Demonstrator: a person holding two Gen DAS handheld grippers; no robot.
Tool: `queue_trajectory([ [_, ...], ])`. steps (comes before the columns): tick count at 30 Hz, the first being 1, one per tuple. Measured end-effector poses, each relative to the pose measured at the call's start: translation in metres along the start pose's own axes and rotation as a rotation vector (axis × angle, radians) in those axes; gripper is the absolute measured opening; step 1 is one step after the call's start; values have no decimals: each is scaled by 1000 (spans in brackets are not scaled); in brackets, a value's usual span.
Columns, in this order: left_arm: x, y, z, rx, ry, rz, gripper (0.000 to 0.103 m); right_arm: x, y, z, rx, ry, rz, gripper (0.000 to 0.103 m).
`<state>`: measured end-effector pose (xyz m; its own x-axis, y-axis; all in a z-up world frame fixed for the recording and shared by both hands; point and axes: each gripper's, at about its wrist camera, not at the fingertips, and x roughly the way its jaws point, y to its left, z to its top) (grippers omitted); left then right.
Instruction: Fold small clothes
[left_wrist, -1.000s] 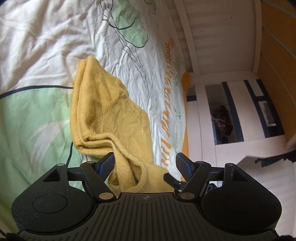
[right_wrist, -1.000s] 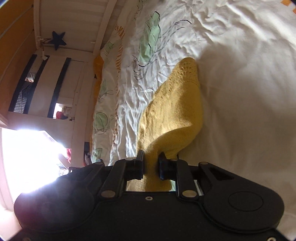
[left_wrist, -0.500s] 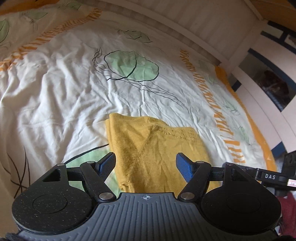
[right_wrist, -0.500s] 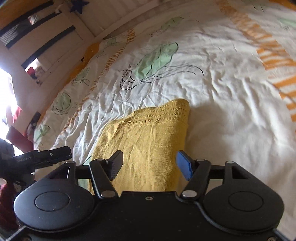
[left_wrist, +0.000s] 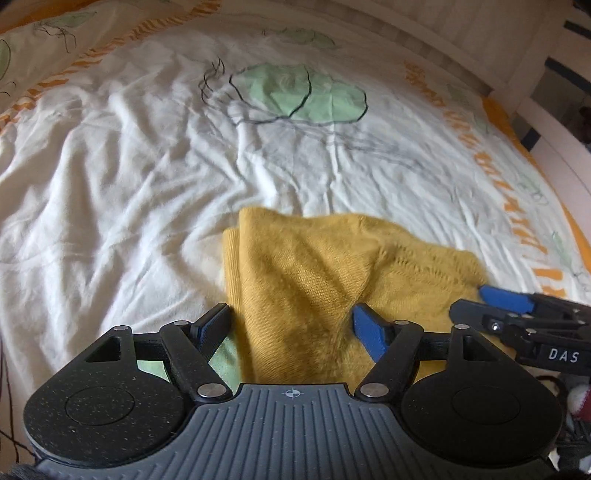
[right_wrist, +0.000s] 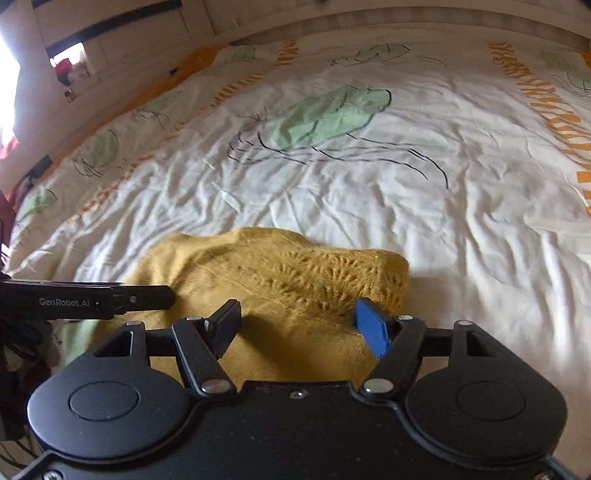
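We have just let go of the sweater (left_wrist: 314, 291): a second ago the right gripper (right_wrist: 301, 325) pinched it, and now both it and the left gripper (left_wrist: 291, 328) hover with jaws opening, nothing pressed. The fold looks laid. It lies flat on the bed (left_wrist: 129, 166), long axis across our view, lacy edge to the right.

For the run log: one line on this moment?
left gripper: opening, empty | right gripper: opening, empty | yellow knit garment: folded, on bedsheet

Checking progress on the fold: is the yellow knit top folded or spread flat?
Folded. The yellow knit top lies as a compact bundle on the bedsheet, with doubled layers showing at its left edge.
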<state>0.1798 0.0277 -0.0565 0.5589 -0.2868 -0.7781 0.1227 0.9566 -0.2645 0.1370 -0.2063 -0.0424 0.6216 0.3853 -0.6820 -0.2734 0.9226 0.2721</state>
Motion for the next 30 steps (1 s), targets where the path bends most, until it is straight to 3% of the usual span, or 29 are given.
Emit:
queue_trajectory([
  [6,-6,-4,1,31,-19,6,78,-8,2,-5,-28,-18,-14,73],
  [10,-37,-11,-2,50,-77,9,79,-32,3,-1,21,-85,-24,101],
  [11,-46,-14,-4,72,-89,17,80,-41,5,-1,29,-107,-27,102],
  [14,-73,-24,-13,116,-117,42,92,-70,13,-7,53,-163,-44,102],
  [15,-81,-26,-17,120,-129,51,103,-79,15,-10,64,-174,-51,102],
  [18,-102,-33,-29,125,-156,92,103,-101,23,-19,101,-187,-91,102],
  [21,-117,-41,-38,108,-156,85,103,-115,31,-30,123,-179,-137,102],
  [30,-139,-62,-73,88,-67,113,102,-142,51,-63,144,-158,-179,102],
])
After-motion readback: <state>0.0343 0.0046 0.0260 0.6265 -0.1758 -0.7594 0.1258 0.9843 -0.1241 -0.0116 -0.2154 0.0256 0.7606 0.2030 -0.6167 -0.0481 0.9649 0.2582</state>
